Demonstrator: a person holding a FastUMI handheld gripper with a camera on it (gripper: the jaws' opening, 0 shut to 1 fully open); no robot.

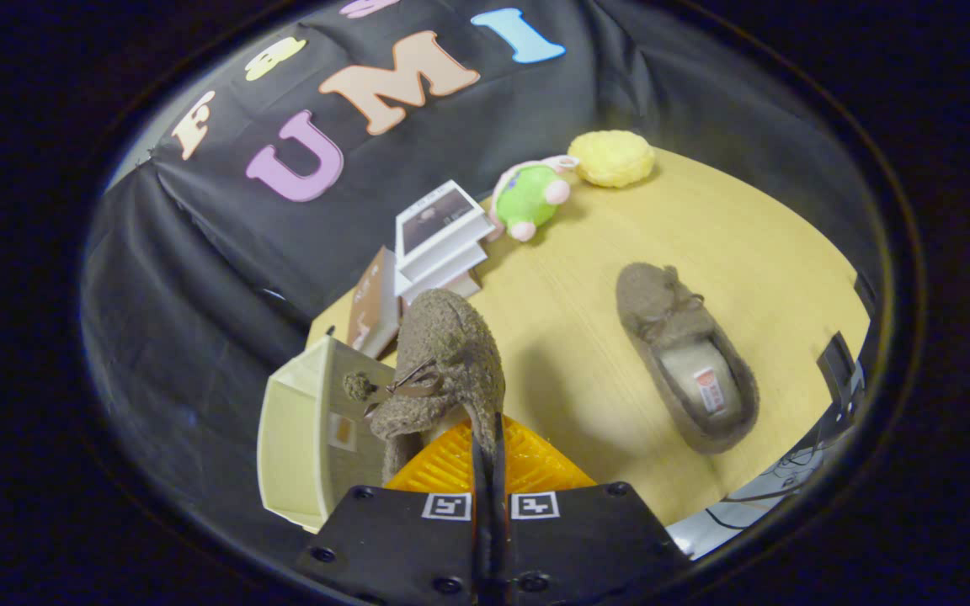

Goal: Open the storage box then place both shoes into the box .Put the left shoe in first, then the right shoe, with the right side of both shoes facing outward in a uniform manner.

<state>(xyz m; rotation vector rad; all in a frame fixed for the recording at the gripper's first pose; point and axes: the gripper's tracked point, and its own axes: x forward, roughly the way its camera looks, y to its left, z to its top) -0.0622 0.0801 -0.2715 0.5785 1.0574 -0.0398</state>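
No text can be read: the shoe (695,358) insole label and the book (439,227) covers blur.

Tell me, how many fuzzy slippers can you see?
2. One slipper hangs pinched between the gripper fingers, just above the open storage box. The other slipper lies on the table, off to the side beyond the fingers.

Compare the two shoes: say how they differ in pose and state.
The held shoe hangs lifted beside the box, pinched by the shut gripper; the other shoe lies free on the table. The held shoe hides its opening; the other shoe shows its insole. Both are fuzzy grey-brown, with bows.
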